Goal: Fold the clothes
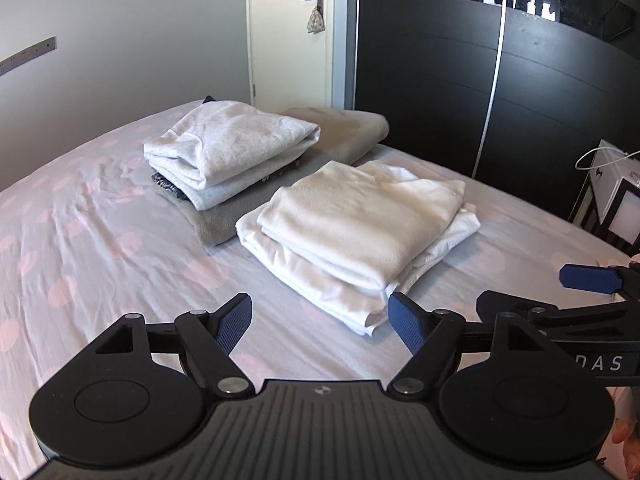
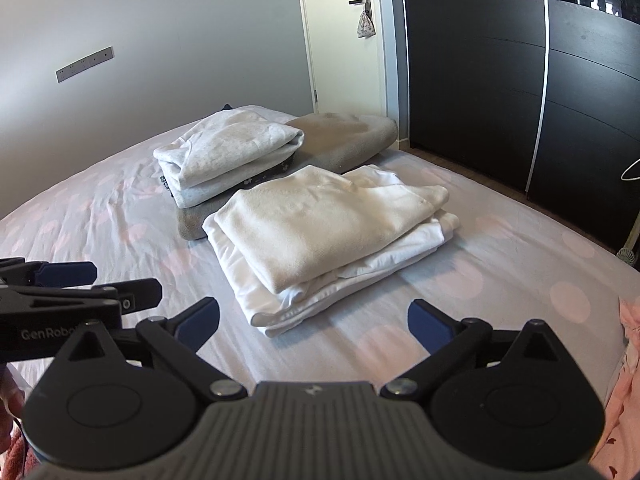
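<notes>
A folded stack lies on the bed, a cream garment (image 1: 360,220) (image 2: 324,224) on top of a white one (image 1: 332,292) (image 2: 280,304). Behind it a light grey folded garment (image 1: 232,148) (image 2: 228,148) rests on dark patterned cloth and a grey-brown blanket (image 1: 348,132) (image 2: 348,136). My left gripper (image 1: 320,308) is open just short of the white stack's near corner, nothing between its fingers. My right gripper (image 2: 314,312) is wide open and empty, in front of the same stack. Each gripper also shows in the other's view, the right gripper (image 1: 588,280) and the left gripper (image 2: 68,276).
The bed sheet (image 1: 100,240) (image 2: 500,272) is pale with pink dots. A pink garment (image 2: 628,364) lies at the bed's right edge. A black wardrobe (image 1: 520,80) and a white door (image 1: 292,40) stand beyond the bed. A white box (image 1: 616,200) sits at the right.
</notes>
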Motion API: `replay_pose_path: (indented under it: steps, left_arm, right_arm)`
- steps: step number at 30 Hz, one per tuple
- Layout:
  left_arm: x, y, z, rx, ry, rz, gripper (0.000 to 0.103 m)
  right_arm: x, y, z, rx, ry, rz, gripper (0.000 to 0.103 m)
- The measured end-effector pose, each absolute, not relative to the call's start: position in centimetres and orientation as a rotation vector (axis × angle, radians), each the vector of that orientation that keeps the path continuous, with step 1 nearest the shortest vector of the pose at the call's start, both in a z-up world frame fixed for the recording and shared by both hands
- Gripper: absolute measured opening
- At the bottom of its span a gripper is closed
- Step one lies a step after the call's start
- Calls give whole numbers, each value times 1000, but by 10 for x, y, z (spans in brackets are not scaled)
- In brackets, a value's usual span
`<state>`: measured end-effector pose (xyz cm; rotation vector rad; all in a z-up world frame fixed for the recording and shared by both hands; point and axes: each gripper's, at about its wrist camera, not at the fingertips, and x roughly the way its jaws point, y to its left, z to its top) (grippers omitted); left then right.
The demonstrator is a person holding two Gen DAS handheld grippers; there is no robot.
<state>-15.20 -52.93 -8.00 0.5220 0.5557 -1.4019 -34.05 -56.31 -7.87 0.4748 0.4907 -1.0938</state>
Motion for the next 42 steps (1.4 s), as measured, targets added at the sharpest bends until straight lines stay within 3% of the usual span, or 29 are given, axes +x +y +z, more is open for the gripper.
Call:
replay_pose_path:
  steps: [12,42]
  left_arm:
    - [-148,-528,-92,518,646,-1410,74]
    - [-149,-530,-90,535,665,-1408,74]
  right_arm:
    - [-343,-558,-88,491,514,-1084,101]
    - [-342,-555,-87,473,511,-1085,101]
